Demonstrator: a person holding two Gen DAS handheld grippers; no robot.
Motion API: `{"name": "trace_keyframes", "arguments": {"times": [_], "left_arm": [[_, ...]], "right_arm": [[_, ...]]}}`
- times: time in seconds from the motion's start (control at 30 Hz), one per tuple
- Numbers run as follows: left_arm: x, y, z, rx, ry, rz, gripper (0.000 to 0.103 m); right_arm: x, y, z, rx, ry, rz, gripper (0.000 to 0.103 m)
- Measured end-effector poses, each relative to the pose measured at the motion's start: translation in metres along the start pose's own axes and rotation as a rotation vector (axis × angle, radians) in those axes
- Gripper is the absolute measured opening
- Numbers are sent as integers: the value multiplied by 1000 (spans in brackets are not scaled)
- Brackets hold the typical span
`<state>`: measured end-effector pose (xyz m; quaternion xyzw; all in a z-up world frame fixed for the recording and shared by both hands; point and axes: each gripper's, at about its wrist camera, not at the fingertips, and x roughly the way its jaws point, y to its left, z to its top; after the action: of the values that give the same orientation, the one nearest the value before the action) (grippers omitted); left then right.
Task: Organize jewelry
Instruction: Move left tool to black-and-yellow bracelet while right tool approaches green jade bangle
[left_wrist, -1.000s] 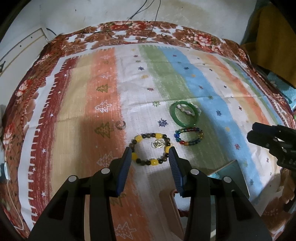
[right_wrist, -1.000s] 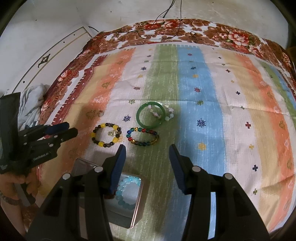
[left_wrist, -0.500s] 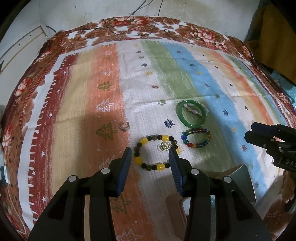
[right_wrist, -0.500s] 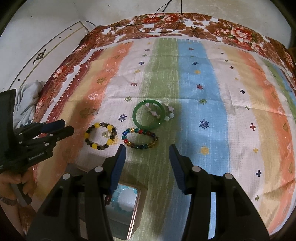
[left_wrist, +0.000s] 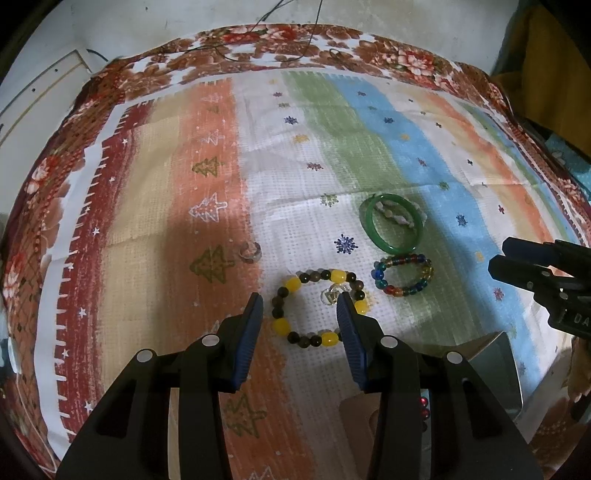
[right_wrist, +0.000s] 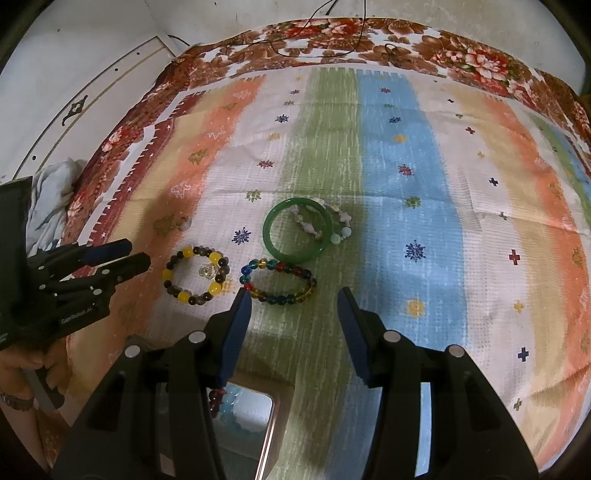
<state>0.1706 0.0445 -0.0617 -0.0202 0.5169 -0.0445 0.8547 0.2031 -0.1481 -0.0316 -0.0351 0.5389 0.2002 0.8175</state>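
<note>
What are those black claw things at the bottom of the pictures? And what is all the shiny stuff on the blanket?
Each black claw is a tool a person holds, one per hand, with a camera on it looking forward along its two fingers. One picture comes from the left tool, the other from the right tool. Both are open and hold nothing.

On the striped cloth lie a yellow and brown bead bracelet, a rainbow bead bracelet, a green bangle with a pale bead bracelet lying partly inside it, and a small ring. Near the person sits a metal tin with light blue beads already inside.
</note>
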Motion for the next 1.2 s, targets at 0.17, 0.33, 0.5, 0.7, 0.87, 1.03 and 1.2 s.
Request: {"name": "trace_keyframes", "arguments": {"times": [0.17,0.33,0.5,0.7,0.87,1.03,1.2], "left_arm": [[3,0,0,6,8,1,42],[13,3,5,6,24,15,43],[19,5,9,9,35,18,43],[25,5,11,19,45,17,43],[32,8,14,15,61,20,43],[37,9,13,17,75,14,43],[44,7,10,26,97,17,43]], "right_arm": [[4,-1,3,1,6,1,50],[12,-4,8,5,21,0,50],[21,-10,12,20,39,2,50],[33,-18,19,41,58,4,50],[43,-22,24,52,71,3,50],[54,-26,27,65,88,-3,50],[67,-27,28,74,107,-13,50]]}}
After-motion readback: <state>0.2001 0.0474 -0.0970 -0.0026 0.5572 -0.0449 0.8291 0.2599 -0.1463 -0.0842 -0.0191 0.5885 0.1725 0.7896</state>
